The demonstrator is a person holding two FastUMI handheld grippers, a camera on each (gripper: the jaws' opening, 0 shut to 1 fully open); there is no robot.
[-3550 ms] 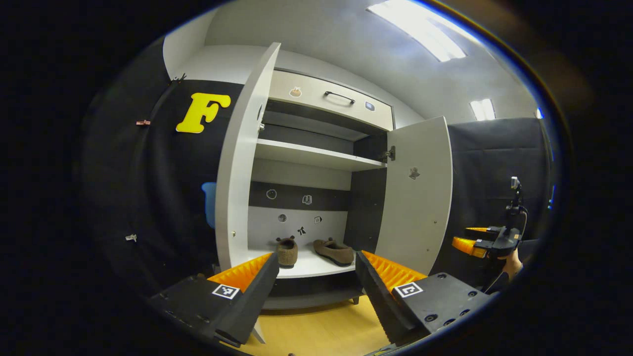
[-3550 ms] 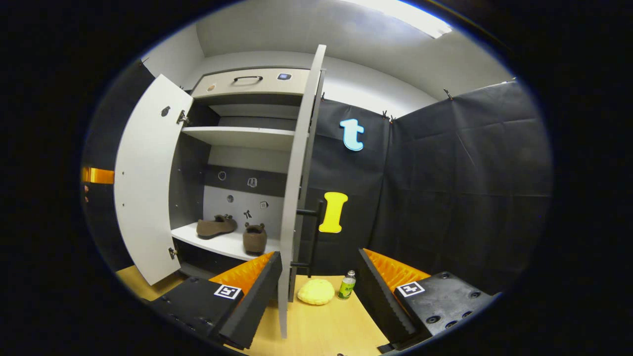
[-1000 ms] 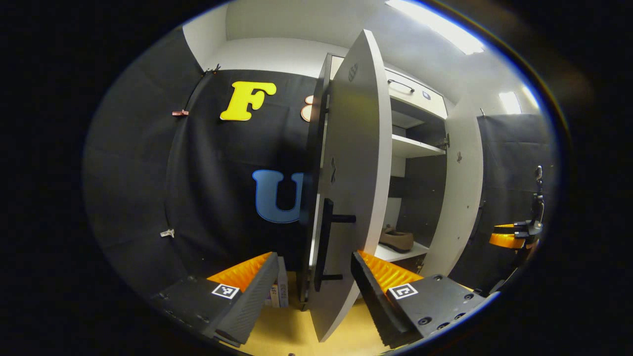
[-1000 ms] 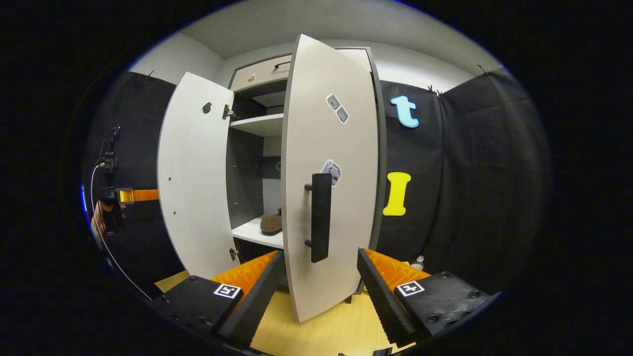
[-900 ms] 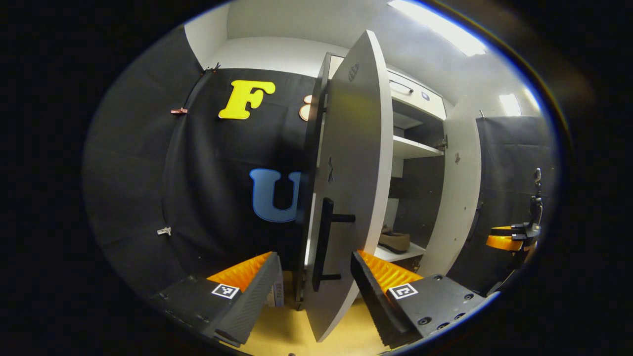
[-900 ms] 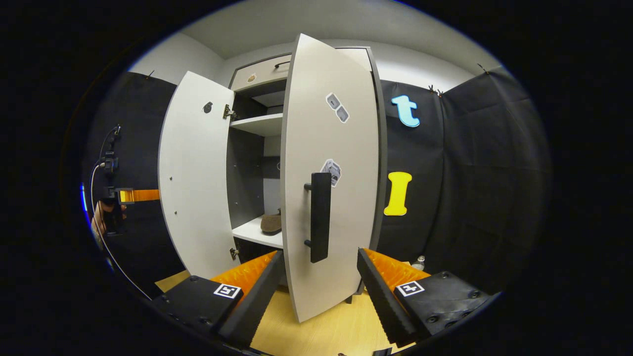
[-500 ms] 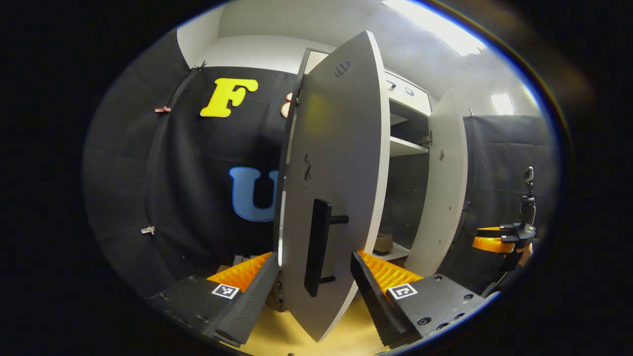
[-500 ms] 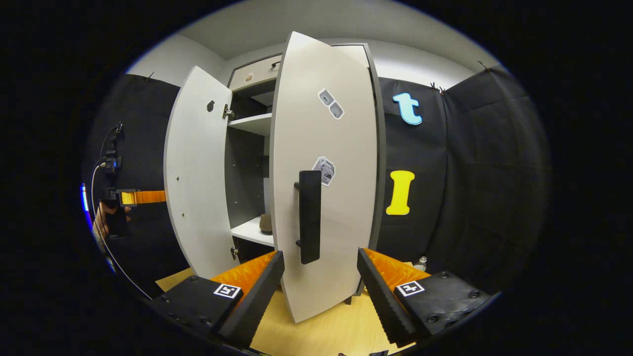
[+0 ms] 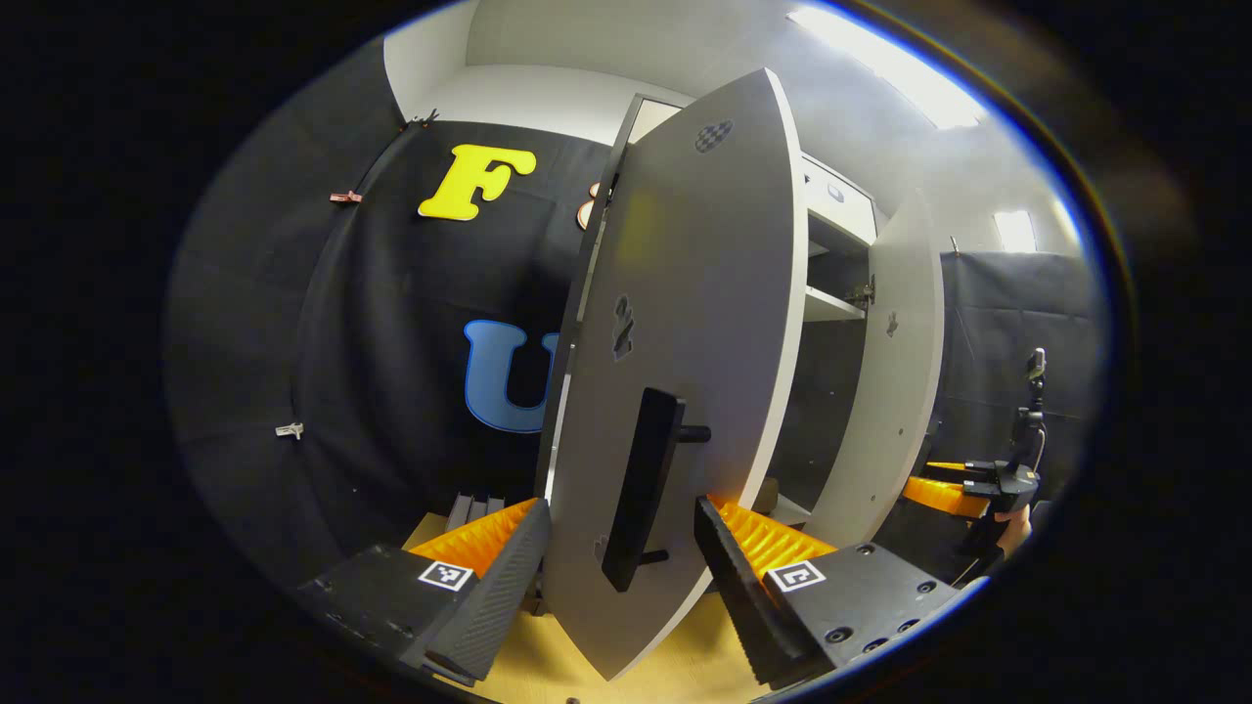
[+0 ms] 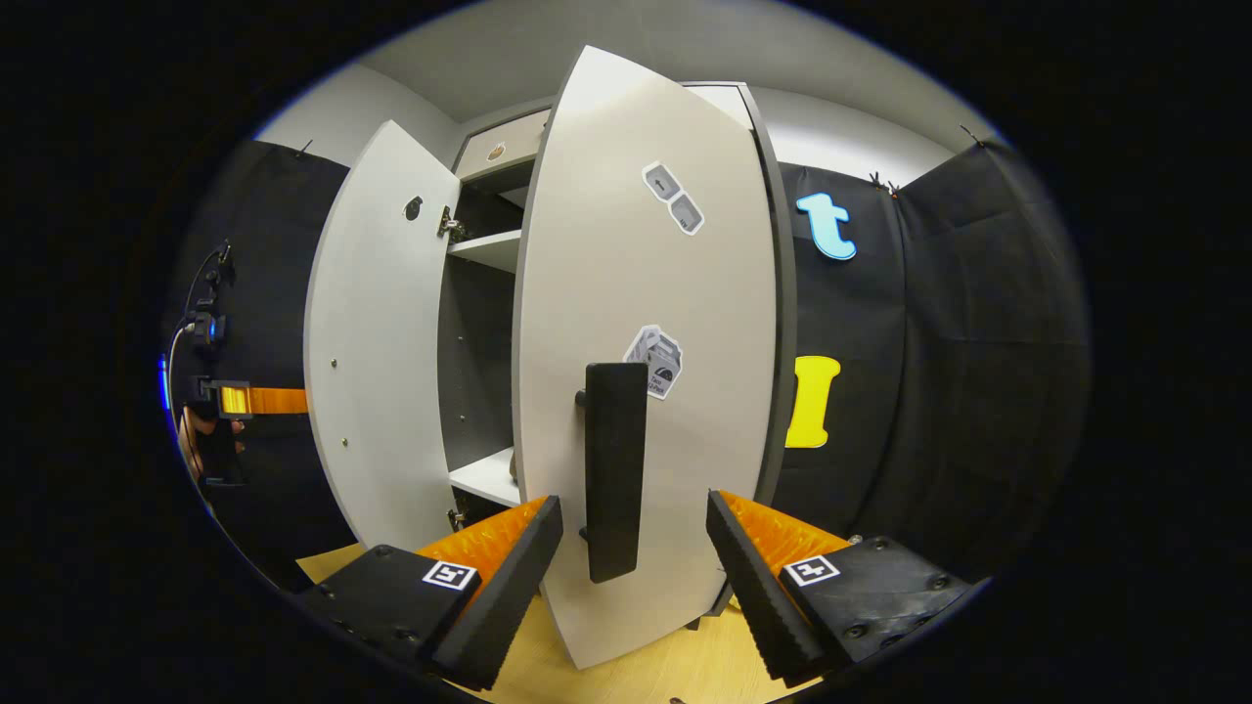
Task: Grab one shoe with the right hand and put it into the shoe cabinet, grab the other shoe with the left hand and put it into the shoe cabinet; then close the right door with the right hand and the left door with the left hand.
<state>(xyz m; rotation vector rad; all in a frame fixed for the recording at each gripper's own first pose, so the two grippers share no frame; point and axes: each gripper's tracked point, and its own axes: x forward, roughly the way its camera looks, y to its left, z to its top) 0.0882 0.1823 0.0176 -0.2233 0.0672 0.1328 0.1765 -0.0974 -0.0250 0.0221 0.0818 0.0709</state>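
shoe cabinet (image 10: pixel 489 156), pale doors ajar, black bar handle (image 10: pixel 614 469), stickers (image 10: pixel 673 198)

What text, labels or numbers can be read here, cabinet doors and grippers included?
No readable text.
Right door, stickers: print too small to read.
Left door, stickers: dark shapes, no legible words.
Square tags on left gripper and right gripper: coded patterns, no words.
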